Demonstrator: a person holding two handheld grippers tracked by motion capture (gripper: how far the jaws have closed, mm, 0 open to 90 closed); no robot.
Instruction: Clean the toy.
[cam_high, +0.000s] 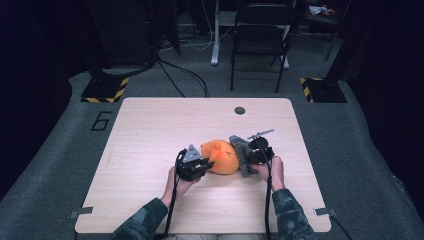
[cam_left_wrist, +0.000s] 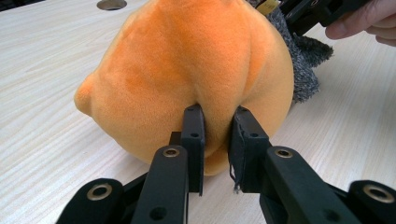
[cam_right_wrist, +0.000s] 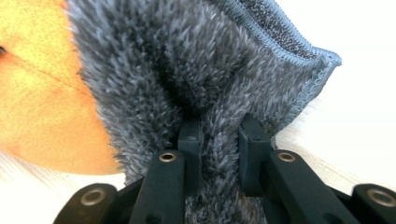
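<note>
We count two soft things on the surface (cam_high: 150, 125): one orange plush (cam_high: 222, 156) and one grey fuzzy cloth (cam_high: 241, 152). Both lie a little right of the surface's middle, nearer its near edge than its far edge, and they touch each other, the cloth against the plush's right side.

We count two grippers, one in each hand. Our left gripper (cam_high: 200, 165) sits at the plush's left side. In the left gripper view this gripper (cam_left_wrist: 215, 140) has its two black jaws pinched on a fold of the plush (cam_left_wrist: 187, 70), with a ridge of orange fabric squeezed between them; the plush rests on the surface (cam_left_wrist: 42, 93). Past it, a strip of the cloth (cam_left_wrist: 303, 65) shows at the upper right, and a hand (cam_left_wrist: 364, 21) with the other gripper's black frame.

Our right gripper (cam_high: 256, 155) sits at the cloth's right side. In the right gripper view this gripper (cam_right_wrist: 219, 140) is clamped on a tuft of the cloth (cam_right_wrist: 196, 60), the grey pile bunched between its jaws. The cloth's stitched hem runs along the upper right, and the plush (cam_right_wrist: 42, 93) shows at the left, against the cloth.

One round dark hole (cam_high: 240, 110) lies near the surface's far edge. On the floor beyond stands one dark chair (cam_high: 262, 30).
</note>
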